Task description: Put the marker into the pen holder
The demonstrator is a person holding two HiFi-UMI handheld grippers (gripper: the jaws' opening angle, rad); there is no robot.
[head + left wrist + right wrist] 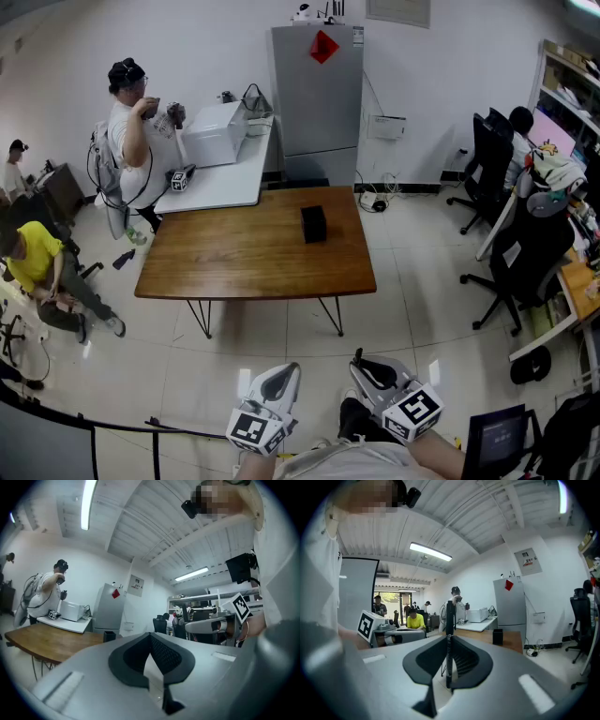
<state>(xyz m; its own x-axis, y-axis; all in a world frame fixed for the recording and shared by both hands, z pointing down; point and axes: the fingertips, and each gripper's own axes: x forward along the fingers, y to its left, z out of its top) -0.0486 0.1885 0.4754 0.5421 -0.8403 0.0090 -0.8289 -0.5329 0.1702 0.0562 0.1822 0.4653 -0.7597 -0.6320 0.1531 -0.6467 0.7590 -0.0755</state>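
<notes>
Head view: pen holder (313, 224) stands on the wooden table (234, 267), right of its middle; my left gripper (277, 380) and right gripper (373, 370) hang short of the table's near edge. Left gripper view: jaws together, empty. Right gripper view: jaws clamp the black marker (449, 620) upright, away from the table

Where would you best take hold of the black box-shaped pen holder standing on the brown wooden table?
Probably across two opposite flat walls of the black box-shaped pen holder, near its top, coming down from above. It stands upright and alone on the brown wooden table, with all its sides free.
</notes>
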